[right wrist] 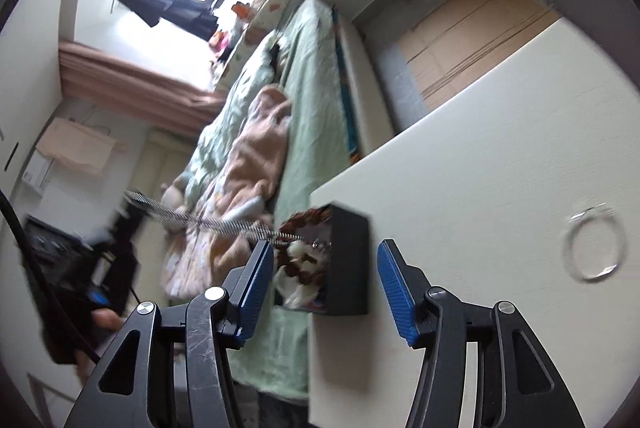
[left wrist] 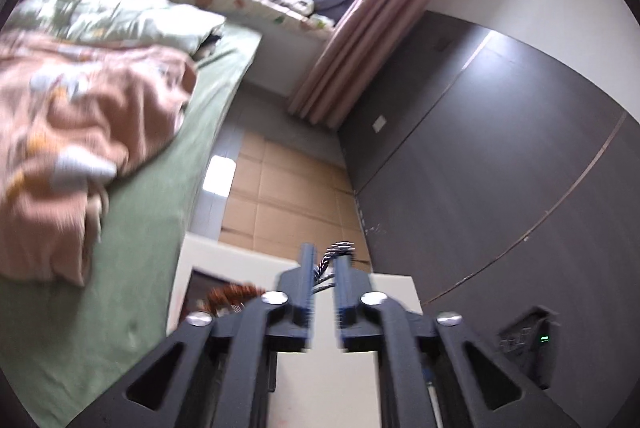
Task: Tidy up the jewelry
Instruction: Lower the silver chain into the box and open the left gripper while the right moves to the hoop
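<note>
In the left wrist view my left gripper [left wrist: 325, 264] hangs over the white table [left wrist: 224, 256]. A black-and-white braided chain [left wrist: 326, 262] runs through the gap between its pads, which looks wider than the chain. Brown beads [left wrist: 234, 294] show in the black box [left wrist: 200, 282] just left of it. In the right wrist view the chain [right wrist: 208, 222] stretches straight from the blurred left gripper [right wrist: 120, 228] to the black box [right wrist: 350, 260], which holds a brown bead bracelet [right wrist: 306, 218]. My right gripper [right wrist: 326, 248] stands open before the box, empty. A silver bangle [right wrist: 592, 244] lies on the table [right wrist: 480, 168].
The box sits at the table's edge beside a bed with a green sheet [left wrist: 152, 228] and a pink blanket [left wrist: 80, 124]. Flattened cardboard [left wrist: 288, 188] covers the floor. A dark wardrobe wall [left wrist: 500, 168] rises on the right. A hand [right wrist: 104, 318] holds the left gripper.
</note>
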Demonstrator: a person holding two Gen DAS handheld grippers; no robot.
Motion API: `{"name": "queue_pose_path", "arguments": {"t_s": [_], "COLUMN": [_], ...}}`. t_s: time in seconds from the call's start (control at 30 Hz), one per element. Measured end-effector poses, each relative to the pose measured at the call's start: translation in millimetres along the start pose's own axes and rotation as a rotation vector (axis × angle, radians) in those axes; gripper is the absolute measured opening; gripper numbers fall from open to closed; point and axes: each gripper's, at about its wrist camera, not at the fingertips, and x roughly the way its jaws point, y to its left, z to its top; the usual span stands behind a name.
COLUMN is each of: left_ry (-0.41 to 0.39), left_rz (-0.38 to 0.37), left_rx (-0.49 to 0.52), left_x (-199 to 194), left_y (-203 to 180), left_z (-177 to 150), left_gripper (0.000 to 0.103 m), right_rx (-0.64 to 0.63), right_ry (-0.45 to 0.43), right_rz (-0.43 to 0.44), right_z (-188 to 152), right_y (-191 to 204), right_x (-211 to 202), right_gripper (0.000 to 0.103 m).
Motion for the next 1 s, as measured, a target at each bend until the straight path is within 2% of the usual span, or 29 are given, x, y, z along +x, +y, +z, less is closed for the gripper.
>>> {"name": "queue_pose_path", "arguments": {"t_s": [0.03,0.07,0.13,0.17,0.23,0.33,0.43,0.7,0.9,1.0], "left_ry": [-0.005,-0.021,-0.09,-0.099,-0.06,-0.004,0.003,0.063,0.109,0.148], "left_rz": [0.009,0.01,0.009,0.028,0.051,0.046,0.074,0.083,0.129,0.136], "left_rx": [-0.018,-0.032,-0.05,-0.042,-0.043,-0.066,-0.033,0.011,0.157,0.183], "left_x": [2.4,1.8,-3.6,-3.1,5.0,15.4,18.7,31.3,45.8,59.6], "left_y": [3.6,6.2,12.4,14.6,19.0,25.8,23.8,26.1,9.3,7.9], "left_z": [-4.5,-8.5,-19.7,-24.5,-31.5,-38.9,-41.8,-50.8,-61.4,-65.6], "left_gripper": [0.046,0.062,0.072,0.077,0.078,0.077,0.078,0.078,0.077,0.068], "right_rx": [0.005,0.011,0.025,0.033,0.046,0.058,0.065,0.06,0.075,0.066], "right_ry": [-0.013,-0.023,-0.04,-0.047,-0.06,-0.077,-0.078,-0.048,-0.018,-0.008], "right_rz": [-0.018,-0.03,-0.054,-0.07,-0.097,-0.166,-0.215,-0.333,-0.38,-0.376], "right_z": [2.1,3.7,6.6,7.7,9.6,12.1,13.0,12.8,9.6,8.9], "right_y": [-5.6,-10.2,-20.5,-26.2,-35.7,-51.2,-63.1,-78.4,-88.1,-84.5], "right_x": [-7.7,-13.8,-25.8,-31.9,-42.6,-58.0,-66.0,-71.1,-64.7,-59.1], "right_gripper": [0.055,0.055,0.055,0.055,0.055,0.055,0.055,0.055,0.055,0.055]}}
